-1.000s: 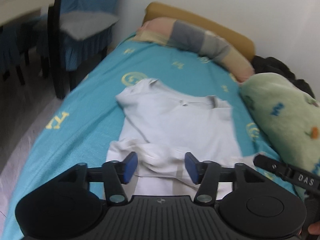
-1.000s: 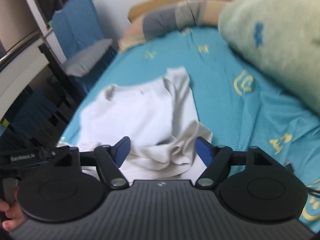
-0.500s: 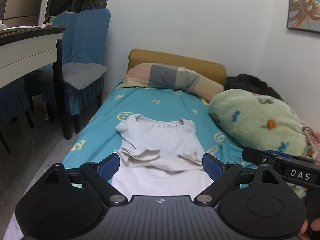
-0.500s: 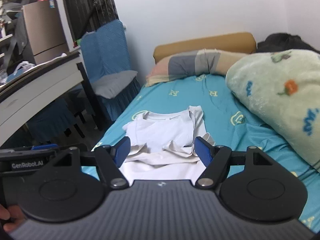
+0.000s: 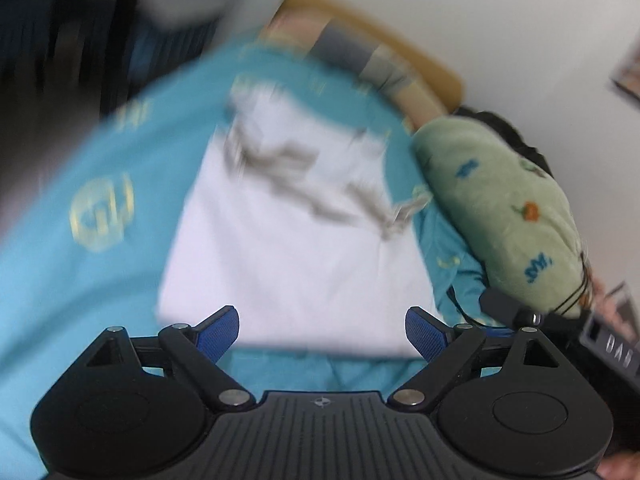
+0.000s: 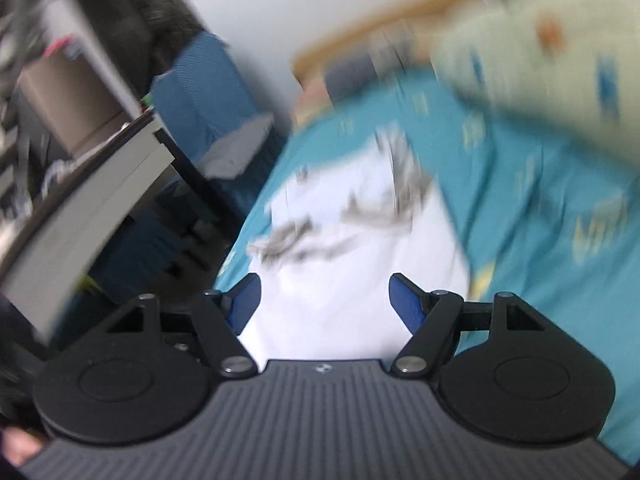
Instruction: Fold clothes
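White shirt (image 5: 296, 248) lies flat on my teal bed (image 5: 80, 272), its upper part folded down in creases. My left gripper (image 5: 322, 330) and right gripper (image 6: 324, 300) hover above its hem, both wide, gripping nothing.

We have open teal bedsheet (image 5: 80, 264) at nine o'clock of the white shirt (image 5: 296, 264), with nothing lying on it, so a gripper could pass there. At three o'clock the way is tight: a big green blanket roll (image 5: 508, 208) sits just beside the shirt, leaving only a thin strip of sheet between. At twelve o'clock a striped pillow (image 5: 360, 52) and the tan headboard (image 5: 432, 68) close off the far end. Off the bed at nine to ten o'clock, in the right wrist view, a blue covered chair (image 6: 200, 92) and a desk edge (image 6: 92, 216) stand near the mattress side. Both views are blurred.
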{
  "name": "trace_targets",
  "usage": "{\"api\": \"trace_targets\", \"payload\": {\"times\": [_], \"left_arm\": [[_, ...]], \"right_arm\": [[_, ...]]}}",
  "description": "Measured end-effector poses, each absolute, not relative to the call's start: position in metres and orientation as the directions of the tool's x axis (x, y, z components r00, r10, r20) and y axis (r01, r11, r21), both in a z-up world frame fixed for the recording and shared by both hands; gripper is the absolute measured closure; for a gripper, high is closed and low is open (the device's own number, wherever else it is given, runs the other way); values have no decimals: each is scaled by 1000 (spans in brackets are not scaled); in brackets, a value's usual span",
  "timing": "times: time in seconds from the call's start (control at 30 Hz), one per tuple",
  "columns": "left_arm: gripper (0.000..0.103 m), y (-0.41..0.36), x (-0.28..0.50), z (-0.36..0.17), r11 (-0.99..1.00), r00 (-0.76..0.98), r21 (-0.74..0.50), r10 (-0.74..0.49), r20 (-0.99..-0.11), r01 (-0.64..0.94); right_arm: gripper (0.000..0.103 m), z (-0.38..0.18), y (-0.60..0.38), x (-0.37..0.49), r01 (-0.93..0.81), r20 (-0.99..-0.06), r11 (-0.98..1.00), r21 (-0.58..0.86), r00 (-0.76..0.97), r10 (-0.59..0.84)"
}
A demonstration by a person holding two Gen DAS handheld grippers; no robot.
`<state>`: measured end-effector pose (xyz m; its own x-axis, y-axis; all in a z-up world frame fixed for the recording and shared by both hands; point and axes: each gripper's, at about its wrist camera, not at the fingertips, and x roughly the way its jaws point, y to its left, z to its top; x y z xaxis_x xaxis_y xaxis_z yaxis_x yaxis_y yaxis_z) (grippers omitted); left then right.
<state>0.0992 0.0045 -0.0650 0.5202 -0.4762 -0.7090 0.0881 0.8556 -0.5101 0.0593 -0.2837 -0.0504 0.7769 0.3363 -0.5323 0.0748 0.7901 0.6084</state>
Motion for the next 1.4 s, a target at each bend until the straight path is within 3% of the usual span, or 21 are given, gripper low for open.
{"api": "trace_targets", "payload": {"times": [0.1, 0.23, 0.33, 0.43, 0.47, 0.5, 0.57, 0.97, 1.17, 1.4], "left_arm": [[17, 16, 115, -97, 798, 436, -601, -527, -729, -40], [24, 31, 132, -136, 736, 395, -648, -546, -739, -195], [33, 45, 137, -143, 667, 443, -700, -562, -698, -256], [55, 57, 138, -148, 626, 481, -717, -548, -684, -306], [68, 61, 138, -150, 619, 486, -717, -542, -686, -322], [80, 64, 137, -151, 610, 494, -721, -540, -682, -329], [94, 68, 134, -150, 597, 515, -731, -535, -670, -330], [99, 76, 103, -53, 511, 684, -854, -588, -432, -99], [99, 75, 52, -10, 523, 669, -852, -630, -395, -11], [99, 72, -20, -12, 529, 612, -848, -665, -428, -18]], "right_arm": [[29, -88, -294, 71, 187, -566, 658, 729, 705, 427], [30, -133, -303, 83, 349, -601, 521, 779, 654, 460], [45, -147, -310, 90, 402, -609, 480, 780, 662, 436], [73, -149, -314, 96, 411, -612, 482, 774, 682, 402], [84, -148, -314, 96, 407, -610, 486, 773, 687, 395], [88, -147, -313, 96, 399, -606, 492, 774, 694, 389], [92, -142, -310, 95, 373, -592, 509, 776, 710, 382], [94, -59, -316, 87, 201, -459, 554, 808, 805, 377], [94, -15, -323, 28, 118, -393, 573, 811, 835, 385], [94, -30, -329, -68, 173, -396, 509, 843, 841, 369]]}}
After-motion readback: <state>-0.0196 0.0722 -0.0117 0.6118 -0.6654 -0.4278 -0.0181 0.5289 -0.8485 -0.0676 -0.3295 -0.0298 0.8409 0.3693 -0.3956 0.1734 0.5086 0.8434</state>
